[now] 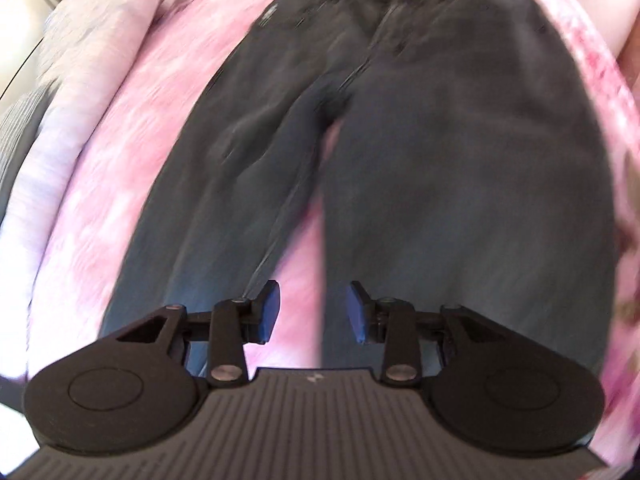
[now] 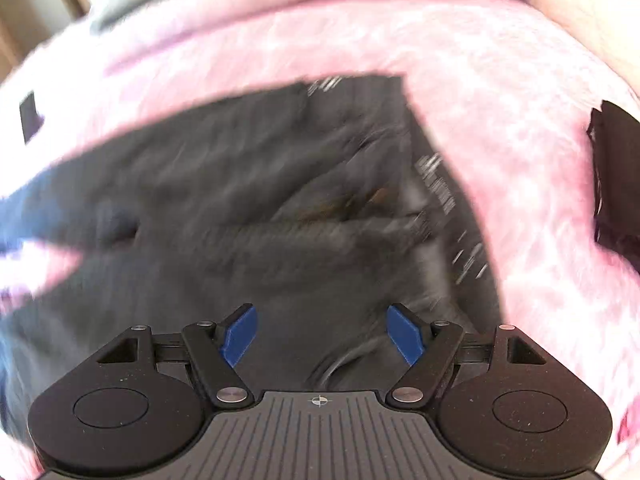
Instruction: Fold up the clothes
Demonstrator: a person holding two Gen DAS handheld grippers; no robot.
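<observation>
A pair of dark grey trousers [image 1: 420,140] lies spread flat on a pink fluffy blanket [image 1: 120,160], legs pointing toward the left wrist camera, waistband far. My left gripper [image 1: 314,312] hovers open above the gap between the two leg ends, nothing between its blue pads [image 1: 269,312]. In the right wrist view the same trousers [image 2: 240,208] show their waist and fly area, with the waistband to the right. My right gripper [image 2: 322,334] is open above the waist part, holding nothing. Both views are motion-blurred.
The pink blanket [image 2: 520,140] covers a bed on all sides of the trousers. A dark folded garment [image 2: 616,176] lies at the right edge of the right view. Pale bedding [image 1: 72,40] and furniture sit at the far left.
</observation>
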